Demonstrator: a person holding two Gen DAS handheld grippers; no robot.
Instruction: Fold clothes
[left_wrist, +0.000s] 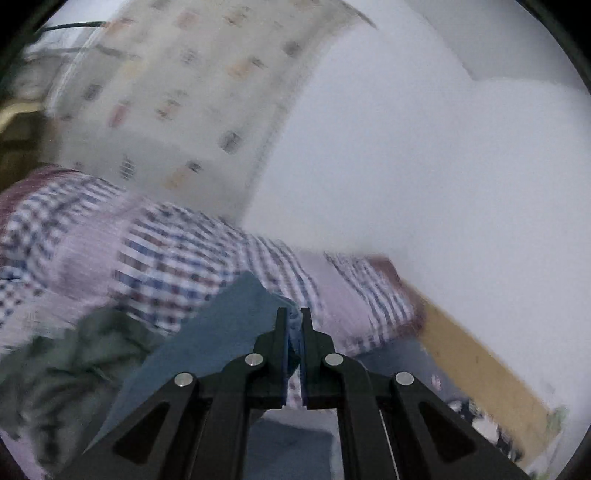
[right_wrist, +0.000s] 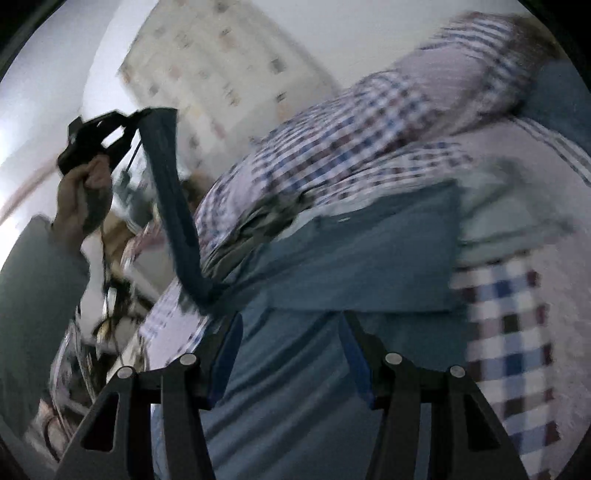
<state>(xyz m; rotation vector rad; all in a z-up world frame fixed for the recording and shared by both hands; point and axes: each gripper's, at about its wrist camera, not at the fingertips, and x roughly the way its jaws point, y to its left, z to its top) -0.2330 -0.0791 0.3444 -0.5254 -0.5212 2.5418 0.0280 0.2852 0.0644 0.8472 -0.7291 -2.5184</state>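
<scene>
A blue garment (left_wrist: 207, 332) is pinched between the tips of my left gripper (left_wrist: 294, 321), which is shut on its corner and held up in the air. In the right wrist view the same blue garment (right_wrist: 332, 266) lies spread on a checked bed cover (right_wrist: 332, 155), and a strip of it rises to the left gripper (right_wrist: 136, 114), gripped by a hand (right_wrist: 79, 199) at the upper left. My right gripper (right_wrist: 291, 328) stands open just above the flat blue cloth, with its jaws wide apart. Both views are motion-blurred.
A dark green garment (left_wrist: 62, 373) lies crumpled on the checked cover (left_wrist: 166, 251) at the lower left. A patterned curtain (left_wrist: 192, 96) hangs behind the bed. A white wall (left_wrist: 424, 166) fills the right. A yellow wooden edge (left_wrist: 476, 365) and floor clutter sit at the lower right.
</scene>
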